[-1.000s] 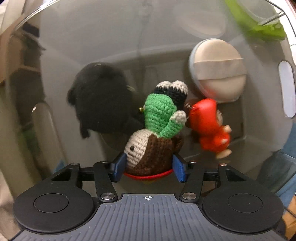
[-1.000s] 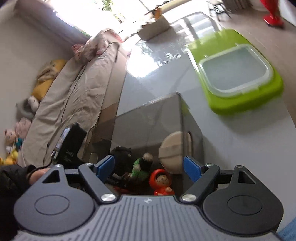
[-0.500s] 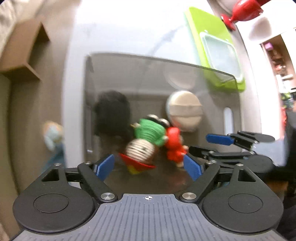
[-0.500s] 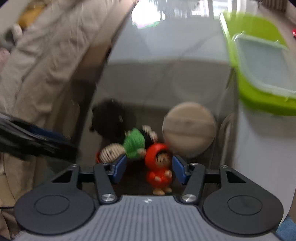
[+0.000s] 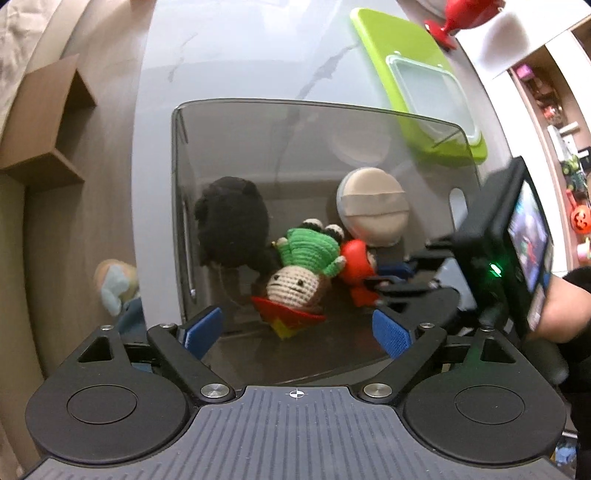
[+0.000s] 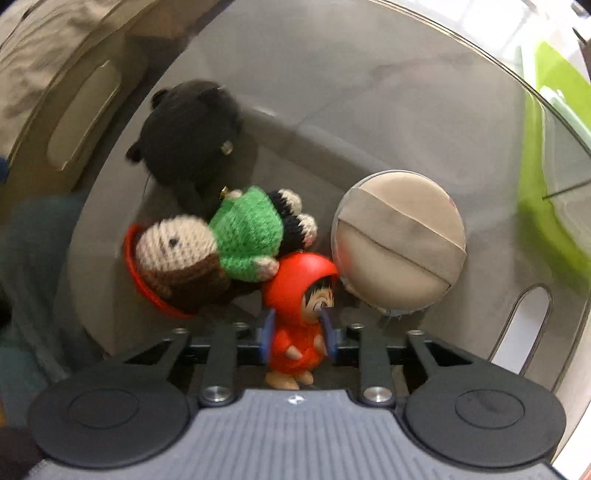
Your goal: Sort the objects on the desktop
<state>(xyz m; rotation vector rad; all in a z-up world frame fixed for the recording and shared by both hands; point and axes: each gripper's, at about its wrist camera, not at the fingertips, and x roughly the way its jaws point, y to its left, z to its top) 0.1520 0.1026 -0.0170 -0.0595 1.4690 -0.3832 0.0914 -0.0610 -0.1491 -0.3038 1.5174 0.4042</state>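
A smoky clear bin (image 5: 236, 122) holds a black plush toy (image 5: 231, 225), a crocheted doll in green (image 5: 306, 258), a red-hooded figurine (image 5: 356, 267) and a round beige puff case (image 5: 373, 210). My left gripper (image 5: 295, 330) is open and empty above the bin's near edge, the crocheted doll lying below it. My right gripper (image 6: 297, 338) is inside the bin, shut on the red-hooded figurine (image 6: 301, 314). Beside it lie the crocheted doll (image 6: 218, 243), the black plush (image 6: 192, 136) and the puff case (image 6: 397, 247). The right gripper also shows in the left wrist view (image 5: 391, 280).
A green lid with a clear centre (image 5: 421, 88) lies on the grey table (image 5: 229, 55) beyond the bin. A brown box (image 5: 48, 122) and a small pale toy (image 5: 114, 284) sit off the table's left side. A red stand (image 5: 465, 14) is far right.
My left gripper let go of the crocheted doll, opened and pulled back above the bin. My right gripper came down into the bin and closed on the red-hooded figurine.
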